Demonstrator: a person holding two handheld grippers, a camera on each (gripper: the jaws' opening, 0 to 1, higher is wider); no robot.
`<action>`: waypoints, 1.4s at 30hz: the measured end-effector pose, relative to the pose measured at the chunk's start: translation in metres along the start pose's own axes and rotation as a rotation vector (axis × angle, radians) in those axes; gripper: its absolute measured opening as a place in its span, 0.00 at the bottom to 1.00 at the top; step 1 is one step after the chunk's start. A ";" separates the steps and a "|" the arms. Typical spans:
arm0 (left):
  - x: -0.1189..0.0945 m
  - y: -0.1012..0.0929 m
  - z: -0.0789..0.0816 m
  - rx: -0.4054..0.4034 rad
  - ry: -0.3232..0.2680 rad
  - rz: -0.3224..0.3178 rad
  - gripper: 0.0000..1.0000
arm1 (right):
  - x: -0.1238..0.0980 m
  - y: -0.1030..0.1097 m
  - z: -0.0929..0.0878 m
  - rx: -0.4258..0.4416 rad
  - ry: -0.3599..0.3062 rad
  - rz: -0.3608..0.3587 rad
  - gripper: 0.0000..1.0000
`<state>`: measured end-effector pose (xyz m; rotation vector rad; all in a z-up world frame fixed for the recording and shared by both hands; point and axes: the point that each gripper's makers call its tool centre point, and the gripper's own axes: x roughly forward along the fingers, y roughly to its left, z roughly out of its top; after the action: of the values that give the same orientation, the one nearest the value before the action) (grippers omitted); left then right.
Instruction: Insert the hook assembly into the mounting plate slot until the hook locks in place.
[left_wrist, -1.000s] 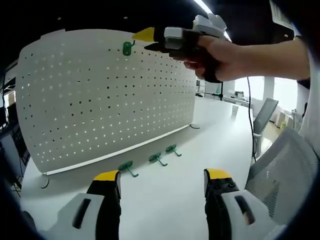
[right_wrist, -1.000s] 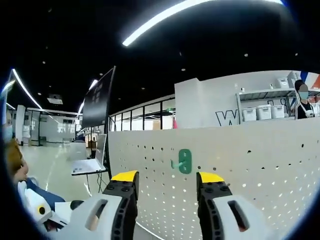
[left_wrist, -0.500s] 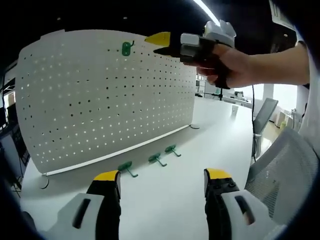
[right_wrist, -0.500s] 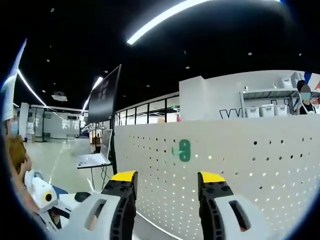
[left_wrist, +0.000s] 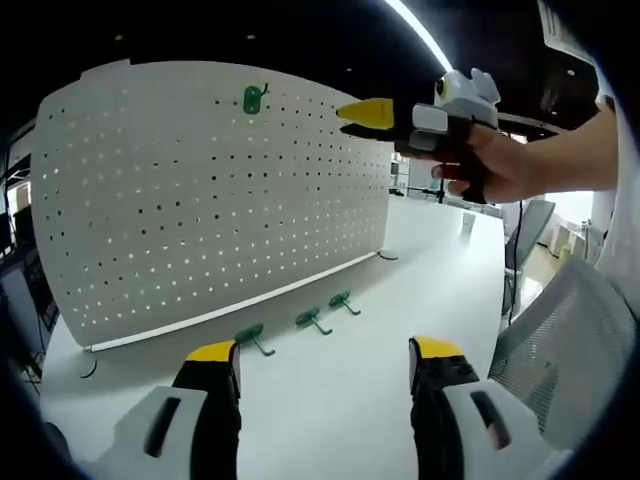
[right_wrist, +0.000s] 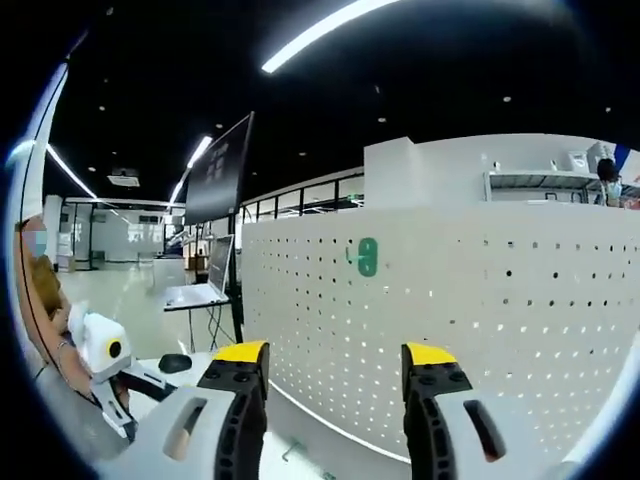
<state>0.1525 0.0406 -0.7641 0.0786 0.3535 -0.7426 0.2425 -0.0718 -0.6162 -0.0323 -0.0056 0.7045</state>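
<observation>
The right tongs (left_wrist: 372, 112) have drawn back from the pegboard (left_wrist: 200, 200) over the last second: in the left gripper view they sat right at the mounted hook (left_wrist: 254, 98) and now hang to its right, in the upper right of the frame, well clear of it. In the right gripper view the hook (right_wrist: 367, 256) has shrunk and risen toward the centre as that camera retreats.

Nearest in the left gripper view, the left tongs (left_wrist: 325, 360) rise from the bottom edge, jaws spread wide and holding nothing, above the bench (left_wrist: 420, 290). Beyond them, in the lower middle of the frame, three loose hooks (left_wrist: 300, 325) lie in a row on the bench just in front of the pegboard's foot. Farther back the pegboard stands upright, with the green hook seated near its top edge, upper centre-left. The right tongs' tips look closed together and empty there, held by a hand (left_wrist: 500, 165); in the right gripper view, however, its own jaws (right_wrist: 335, 365) stand parted with nothing between them, so I take them as released.

One hook appears inserted and hanging by itself, so that insertion looks done; whether it has truly locked cannot be judged. Three hooks remain on the bench if more are wanted.
</observation>
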 end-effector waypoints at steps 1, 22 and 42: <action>0.000 0.000 0.000 -0.002 -0.001 0.001 0.70 | -0.003 0.001 -0.004 0.001 0.009 0.001 0.52; -0.001 0.003 0.003 -0.018 -0.013 0.011 0.71 | -0.041 0.005 -0.045 0.042 0.083 -0.018 0.57; -0.001 0.009 0.002 -0.039 -0.016 0.030 0.71 | -0.073 0.006 -0.090 0.074 0.192 -0.041 0.60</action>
<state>0.1580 0.0474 -0.7620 0.0416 0.3509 -0.7061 0.1847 -0.1165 -0.7063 -0.0282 0.2032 0.6579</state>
